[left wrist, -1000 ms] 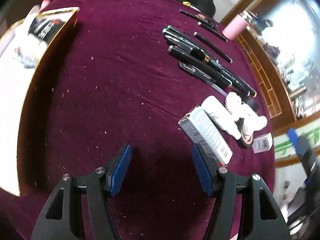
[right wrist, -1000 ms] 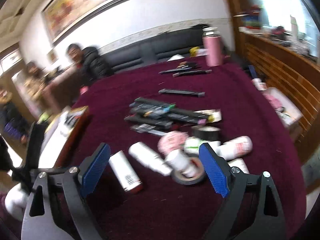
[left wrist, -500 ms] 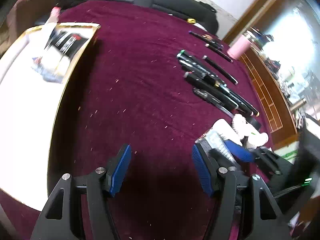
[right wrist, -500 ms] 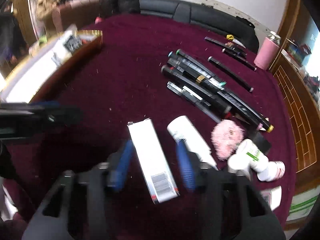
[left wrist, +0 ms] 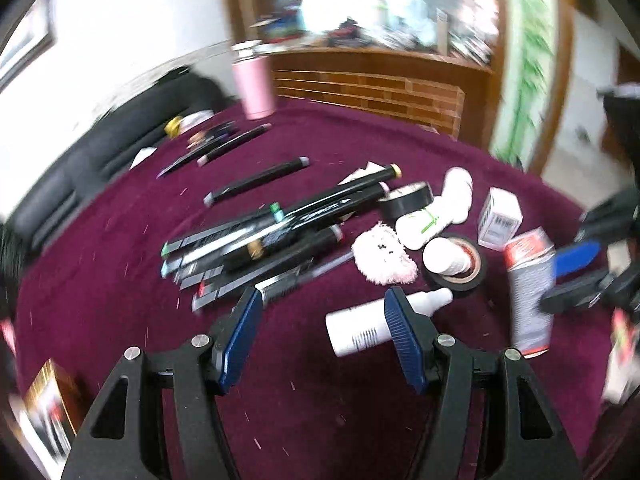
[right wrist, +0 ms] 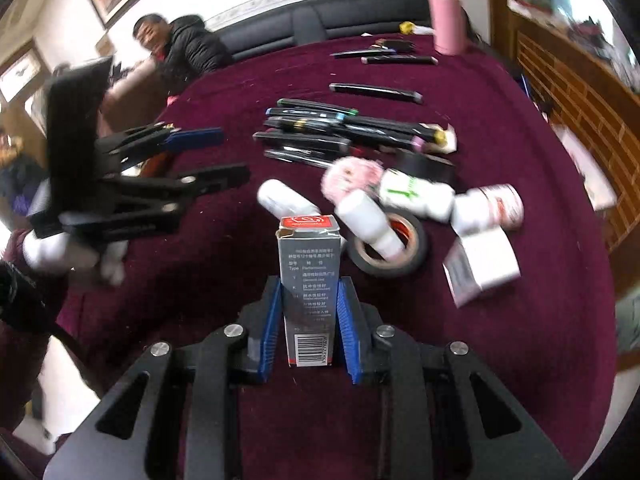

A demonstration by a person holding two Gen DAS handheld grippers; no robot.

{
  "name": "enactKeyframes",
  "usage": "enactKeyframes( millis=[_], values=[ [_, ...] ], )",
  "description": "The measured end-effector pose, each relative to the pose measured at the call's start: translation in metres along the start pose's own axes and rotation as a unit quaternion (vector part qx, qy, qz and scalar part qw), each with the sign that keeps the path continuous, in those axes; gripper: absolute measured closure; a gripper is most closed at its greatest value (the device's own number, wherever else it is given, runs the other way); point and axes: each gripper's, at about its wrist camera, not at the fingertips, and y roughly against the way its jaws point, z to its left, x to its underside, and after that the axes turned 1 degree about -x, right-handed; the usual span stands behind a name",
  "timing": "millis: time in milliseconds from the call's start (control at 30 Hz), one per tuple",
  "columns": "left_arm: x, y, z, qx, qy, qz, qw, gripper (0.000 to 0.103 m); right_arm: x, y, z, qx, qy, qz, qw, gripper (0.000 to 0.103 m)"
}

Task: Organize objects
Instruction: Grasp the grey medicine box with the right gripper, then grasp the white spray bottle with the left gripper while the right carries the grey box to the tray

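A grey carton with a red end (right wrist: 310,256) stands between the blue pads of my right gripper (right wrist: 310,285). Its jaws are closing, and both pads press on the carton's sides. The left wrist view shows the same carton (left wrist: 528,292) at the right, with the right gripper (left wrist: 576,276) on it. My left gripper (left wrist: 320,300) is open above the maroon cloth with nothing between its pads. A white bottle (left wrist: 360,328) lies just behind its right finger. In the right wrist view the left gripper (right wrist: 216,154) hovers at the left.
Several black pens (left wrist: 272,236) lie bunched mid-table. Near them are a pink pompom (left wrist: 384,256), a tape roll (left wrist: 456,268) with a white bottle in it, black tape (left wrist: 406,200) and a small white box (left wrist: 500,220). A pink tumbler (left wrist: 254,88) stands far back. A person (right wrist: 180,48) sits beyond the table.
My right gripper went from wide open to closed on the grey carton and tipped it up. The left gripper rolled and swung from the gold-edged box toward the pile.
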Motion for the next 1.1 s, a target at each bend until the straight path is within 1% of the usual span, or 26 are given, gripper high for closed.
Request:
enactKeyframes(
  millis=[67, 100, 133, 200, 267, 300, 333, 367, 433, 467, 533, 600, 633, 667, 700, 733, 800, 867, 933, 1000, 1033, 1100],
  values=[
    [-0.007, -0.012, -0.004, -0.001, -0.055, 0.015, 0.9984, 0.046, 0.000, 0.004, -0.006, -0.012, -0.015, -0.001, 1.000, 0.078],
    [-0.011, -0.018, -0.008, 0.008, -0.089, 0.031, 0.9956, 0.046, 0.001, 0.006, -0.008, -0.016, -0.020, -0.002, 1.000, 0.078],
    [-0.009, -0.018, -0.011, 0.012, -0.110, 0.038, 0.9931, 0.046, 0.000, 0.007, -0.010, -0.020, -0.027, -0.003, 0.999, 0.078],
    [-0.008, -0.020, -0.021, 0.037, -0.166, 0.049, 0.9842, 0.046, -0.001, 0.005, -0.011, -0.022, -0.036, -0.004, 0.999, 0.078],
    [-0.001, -0.020, -0.033, 0.062, -0.217, 0.073, 0.9715, 0.046, -0.001, 0.004, -0.015, -0.024, -0.042, -0.002, 0.999, 0.078],
    [0.001, -0.025, -0.037, 0.072, -0.234, 0.088, 0.9656, 0.046, -0.001, 0.002, -0.017, -0.027, -0.047, -0.001, 0.999, 0.078],
    [0.002, -0.030, -0.040, 0.074, -0.248, 0.099, 0.9608, 0.046, -0.001, 0.000, -0.019, -0.031, -0.053, 0.000, 0.998, 0.078],
    [0.003, -0.037, -0.041, 0.074, -0.258, 0.108, 0.9572, 0.046, -0.003, -0.003, -0.023, -0.038, -0.061, 0.001, 0.997, 0.078],
    [0.004, -0.049, -0.043, 0.077, -0.265, 0.124, 0.9532, 0.045, -0.005, -0.006, -0.028, -0.047, -0.076, 0.002, 0.996, 0.078],
    [0.002, -0.050, -0.042, 0.089, -0.258, 0.115, 0.9553, 0.045, -0.005, -0.006, -0.029, -0.051, -0.082, 0.001, 0.995, 0.078],
    [-0.002, -0.054, -0.043, 0.102, -0.241, 0.120, 0.9577, 0.046, -0.006, -0.005, -0.032, -0.055, -0.087, 0.000, 0.995, 0.078],
    [-0.005, -0.056, -0.045, 0.105, -0.218, 0.132, 0.9612, 0.046, -0.007, -0.004, -0.033, -0.054, -0.089, -0.002, 0.995, 0.078],
    [-0.006, -0.055, -0.043, 0.107, -0.206, 0.140, 0.9626, 0.051, -0.007, -0.004, -0.032, -0.054, -0.088, -0.002, 0.995, 0.078],
    [-0.006, -0.055, -0.042, 0.120, -0.186, 0.155, 0.9628, 0.063, -0.008, -0.003, -0.032, -0.053, -0.087, -0.001, 0.995, 0.078],
    [-0.006, -0.055, -0.041, 0.134, -0.168, 0.167, 0.9623, 0.071, -0.009, -0.004, -0.031, -0.053, -0.086, 0.000, 0.995, 0.078],
    [-0.006, -0.054, -0.041, 0.140, -0.147, 0.178, 0.9628, 0.077, -0.010, -0.004, -0.028, -0.054, -0.084, 0.000, 0.995, 0.078],
    [-0.003, -0.048, -0.044, 0.120, -0.133, 0.185, 0.9663, 0.077, -0.010, -0.003, -0.024, -0.058, -0.080, 0.000, 0.995, 0.078],
    [0.003, -0.041, -0.043, 0.104, -0.105, 0.193, 0.9699, 0.078, -0.011, -0.004, -0.020, -0.060, -0.081, 0.001, 0.995, 0.078],
    [0.013, -0.028, -0.038, 0.095, -0.071, 0.193, 0.9739, 0.078, -0.012, -0.004, -0.014, -0.069, -0.077, -0.001, 0.995, 0.078],
    [0.024, -0.011, -0.032, 0.086, -0.037, 0.185, 0.9782, 0.078, -0.014, -0.002, -0.005, -0.079, -0.070, -0.002, 0.994, 0.078],
    [0.028, 0.001, -0.024, 0.087, -0.012, 0.179, 0.9800, 0.078, -0.015, -0.001, 0.001, -0.089, -0.066, -0.003, 0.994, 0.078],
    [0.041, 0.026, -0.011, 0.083, 0.031, 0.167, 0.9819, 0.078, -0.018, 0.000, 0.014, -0.102, -0.053, -0.003, 0.993, 0.078]
  ],
)
